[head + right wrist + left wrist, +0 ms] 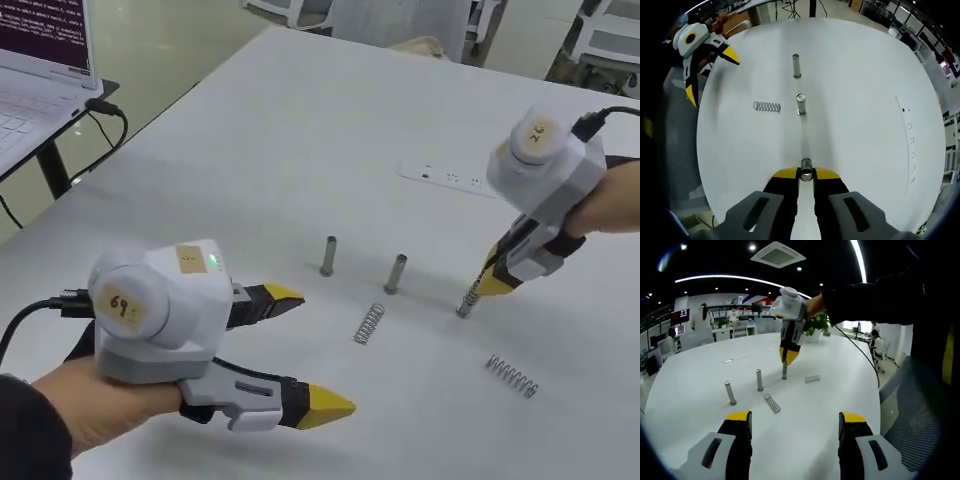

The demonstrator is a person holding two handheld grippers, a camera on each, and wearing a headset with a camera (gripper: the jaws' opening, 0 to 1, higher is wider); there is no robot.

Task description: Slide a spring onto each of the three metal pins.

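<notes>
Right hand-held gripper (806,173) grips a spring (469,298) between its tips, long axis upright; left hand-held gripper (796,416) gapes open.

Metal pins: three. First pin (328,256) and second pin (396,273) stand ahead of the right gripper (806,175); third pin (465,311) stands at its tips. Springs: three. Fitted spring (471,295) is at those tips; loose spring (369,323) lies ahead of the left gripper (318,350); outer spring (511,376) lies beside the right gripper.

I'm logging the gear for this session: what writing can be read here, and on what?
"69": handwritten on the round tan sticker on the left gripper.
Round tan label on the right gripper: scribble too blurred to read.
Dark laptop screen: text lines too small to read.
</notes>
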